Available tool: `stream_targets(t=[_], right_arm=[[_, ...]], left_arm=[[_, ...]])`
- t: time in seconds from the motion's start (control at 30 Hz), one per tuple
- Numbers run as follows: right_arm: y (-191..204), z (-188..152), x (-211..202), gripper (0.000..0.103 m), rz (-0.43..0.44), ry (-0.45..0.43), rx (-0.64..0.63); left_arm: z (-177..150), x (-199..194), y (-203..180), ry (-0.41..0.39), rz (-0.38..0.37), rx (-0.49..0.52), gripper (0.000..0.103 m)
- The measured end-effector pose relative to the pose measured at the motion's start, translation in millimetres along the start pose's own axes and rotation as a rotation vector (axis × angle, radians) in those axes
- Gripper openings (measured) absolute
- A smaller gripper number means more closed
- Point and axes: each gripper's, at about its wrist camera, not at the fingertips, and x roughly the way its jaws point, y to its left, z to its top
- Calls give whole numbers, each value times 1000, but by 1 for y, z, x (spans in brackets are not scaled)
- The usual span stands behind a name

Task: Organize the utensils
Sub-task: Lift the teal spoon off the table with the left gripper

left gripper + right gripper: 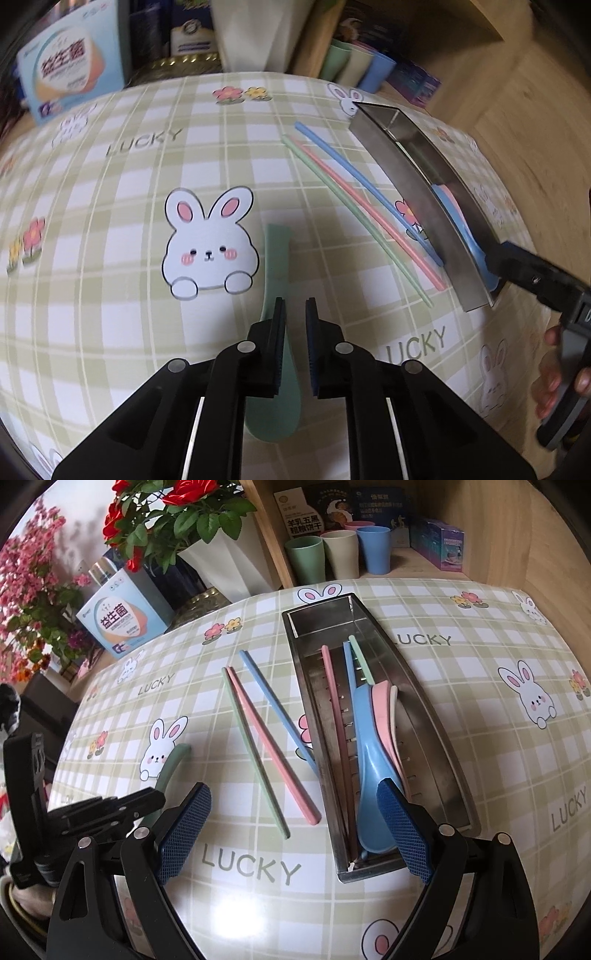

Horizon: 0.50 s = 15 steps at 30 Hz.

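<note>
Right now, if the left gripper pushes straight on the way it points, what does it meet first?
The green spoon: its handle runs ahead from between the left gripper fingers. Beyond it lies only tablecloth, though height above it is unclear.

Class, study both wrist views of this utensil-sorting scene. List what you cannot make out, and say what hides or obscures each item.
- Green spoon: left wrist view, the left tongs cover its middle; grip unclear.
- Cream spoon: right wrist view, only an edge shows behind the pink spoon and blue spoon.
- Tray contents: left wrist view, its near wall hides most.
- Shelf box print: too small.
</note>
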Motion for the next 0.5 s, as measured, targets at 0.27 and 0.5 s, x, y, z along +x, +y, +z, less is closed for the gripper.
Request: stream_targets(t=[0.27, 0.5], right_arm=[[-1, -1, -3, 88, -7, -12, -1], [1, -3, 0, 88, -9, -7, -13]], left_arm=[[2, -9, -1, -61, 11, 78, 11], [4, -1, 6, -57, 31, 112, 11]])
